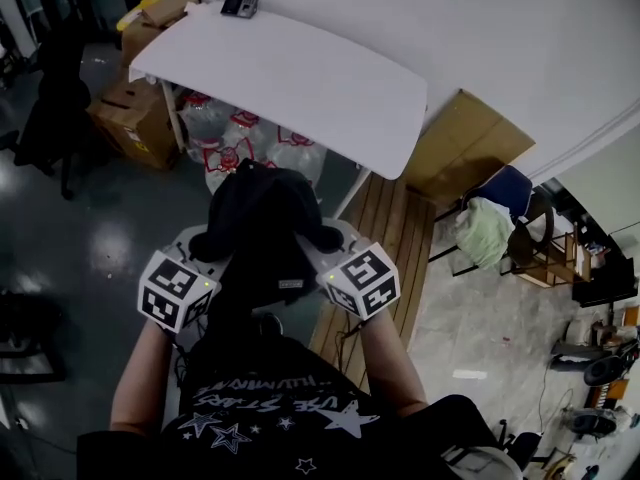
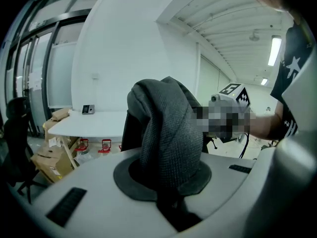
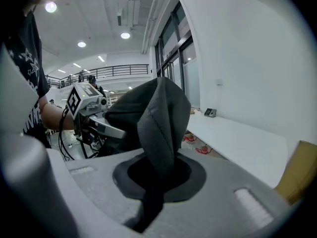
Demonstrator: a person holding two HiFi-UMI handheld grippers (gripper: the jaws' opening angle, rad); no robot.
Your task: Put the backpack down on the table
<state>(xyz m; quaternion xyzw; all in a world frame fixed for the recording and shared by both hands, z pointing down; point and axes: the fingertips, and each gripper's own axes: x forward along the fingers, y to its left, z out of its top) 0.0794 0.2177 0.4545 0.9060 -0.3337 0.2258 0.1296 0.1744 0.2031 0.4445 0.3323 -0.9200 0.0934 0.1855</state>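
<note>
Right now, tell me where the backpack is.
In the head view's centre, the backpack hangs clamped between the left gripper and right gripper, just short of the white table, not on it.

The white table (image 1: 330,88) with rounded corners carries a single small dark device (image 1: 240,5), lying near its far left corner; the rest of the top is bare. On the floor (image 1: 90,238) under the table stand clear water jugs (image 1: 240,138). Cardboard boxes (image 1: 135,118) sit off its left edge, and a wooden pallet (image 1: 385,218) lies by its near right corner.

Backpack (image 1: 262,218) of matt woven cloth, table (image 1: 300,78) smooth.
</note>
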